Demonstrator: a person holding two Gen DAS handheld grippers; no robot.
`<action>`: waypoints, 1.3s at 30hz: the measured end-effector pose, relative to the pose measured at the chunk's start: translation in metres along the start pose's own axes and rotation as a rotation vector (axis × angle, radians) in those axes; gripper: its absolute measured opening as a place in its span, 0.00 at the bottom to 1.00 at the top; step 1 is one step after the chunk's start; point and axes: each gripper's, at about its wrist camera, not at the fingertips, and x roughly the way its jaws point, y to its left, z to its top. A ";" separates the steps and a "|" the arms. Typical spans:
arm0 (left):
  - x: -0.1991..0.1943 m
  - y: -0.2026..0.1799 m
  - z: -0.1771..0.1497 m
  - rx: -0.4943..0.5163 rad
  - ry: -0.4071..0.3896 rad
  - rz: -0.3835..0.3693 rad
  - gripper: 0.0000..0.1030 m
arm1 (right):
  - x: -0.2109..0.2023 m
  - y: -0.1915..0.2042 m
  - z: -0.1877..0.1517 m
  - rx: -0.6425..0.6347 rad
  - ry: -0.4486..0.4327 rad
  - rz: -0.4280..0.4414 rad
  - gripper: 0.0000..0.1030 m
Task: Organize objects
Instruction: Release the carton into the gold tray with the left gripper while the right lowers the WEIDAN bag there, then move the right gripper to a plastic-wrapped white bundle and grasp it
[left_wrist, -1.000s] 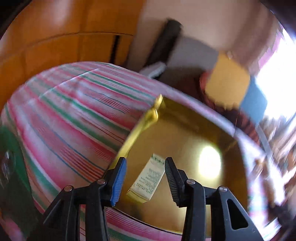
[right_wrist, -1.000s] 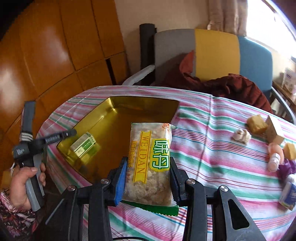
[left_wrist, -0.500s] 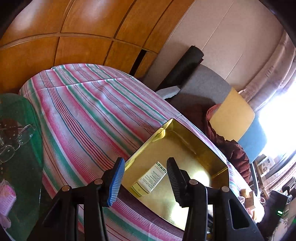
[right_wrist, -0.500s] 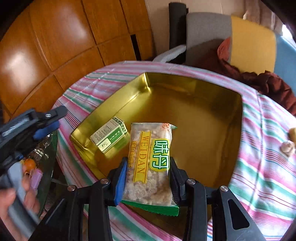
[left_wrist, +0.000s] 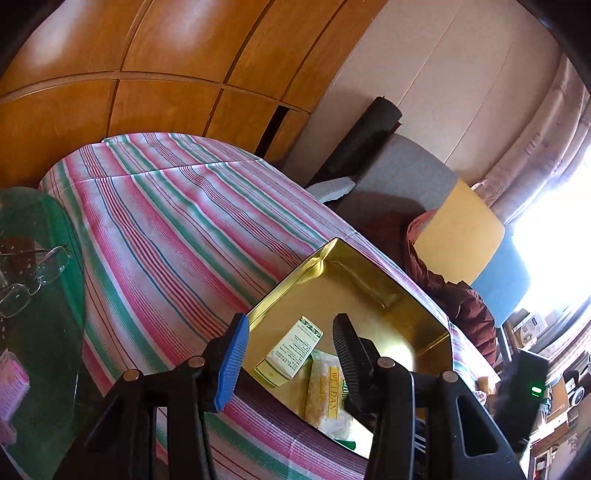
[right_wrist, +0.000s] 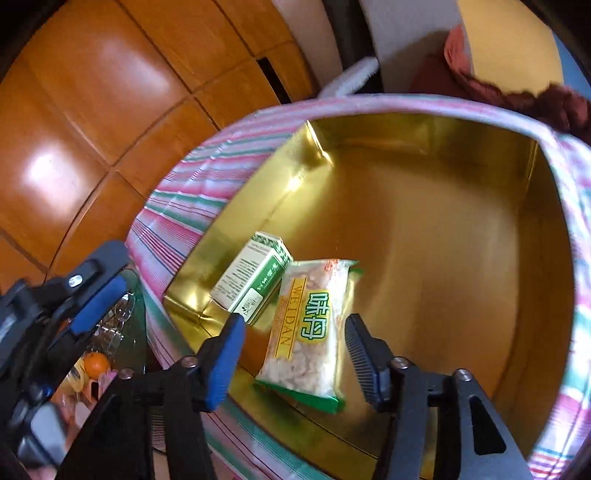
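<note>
Two items are already being kept in the gold tray (right_wrist: 424, 155) on the striped counter (left_wrist: 177, 229): a small green-and-white box (right_wrist: 255, 275) lying near the tray's left wall, and a snack packet (right_wrist: 310, 325) just beside it, touching or overlapping its edge. The packet is being let go by the right gripper (right_wrist: 293, 349), whose jaws are opening with the packet between but clear of the pads, while the left gripper (left_wrist: 286, 354) is being held released and empty over the tray's near edge. Whatever else is being left to sort cannot be seen in these views.
</note>
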 end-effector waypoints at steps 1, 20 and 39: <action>0.001 -0.001 -0.001 0.000 0.004 -0.001 0.46 | -0.005 0.001 -0.001 -0.014 -0.014 -0.005 0.57; 0.010 -0.081 -0.058 0.287 0.139 -0.203 0.46 | -0.136 -0.063 -0.022 -0.013 -0.261 -0.269 0.70; -0.011 -0.167 -0.132 0.551 0.274 -0.428 0.46 | -0.247 -0.250 -0.125 0.377 -0.307 -0.687 0.73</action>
